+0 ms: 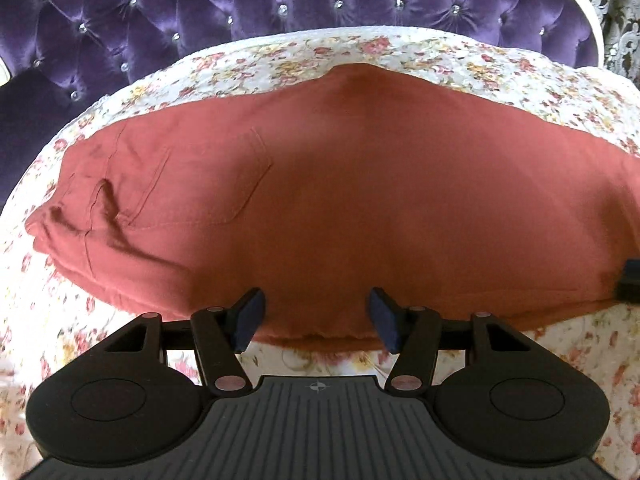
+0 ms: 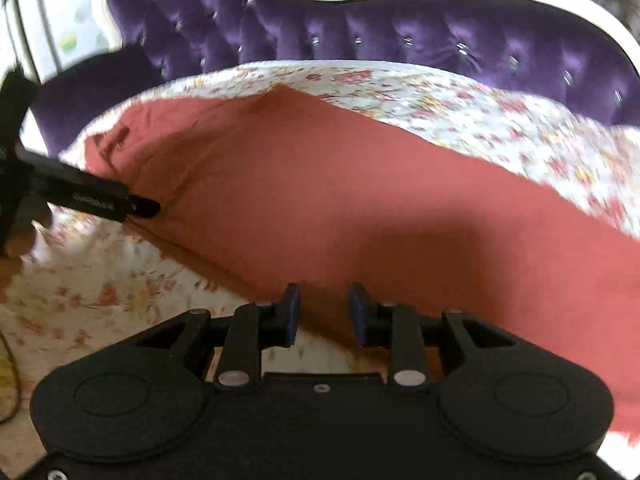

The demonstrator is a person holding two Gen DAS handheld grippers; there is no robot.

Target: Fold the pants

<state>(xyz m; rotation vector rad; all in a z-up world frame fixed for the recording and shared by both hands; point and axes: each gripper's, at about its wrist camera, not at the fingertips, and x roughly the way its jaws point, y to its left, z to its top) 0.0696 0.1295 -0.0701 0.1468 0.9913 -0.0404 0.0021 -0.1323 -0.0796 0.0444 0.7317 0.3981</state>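
The rust-red pants [image 1: 340,200] are lying spread across the floral bedspread [image 1: 440,56], waistband to the left, already doubled leg over leg. The left tool [image 1: 316,320] and right tool [image 2: 325,314] are both hanging released over the near edge, nothing between their pads. Pinching only the top layer risks dragging the fold apart.

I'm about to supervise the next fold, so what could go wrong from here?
1. Both tools are open at the near edge of the rust-red pants; the left tool or right tool could pinch the floral bedspread underneath.
2. The waist end is already wrinkled and may fold in creased.
3. The right view is blurred, so that grasp may miss.
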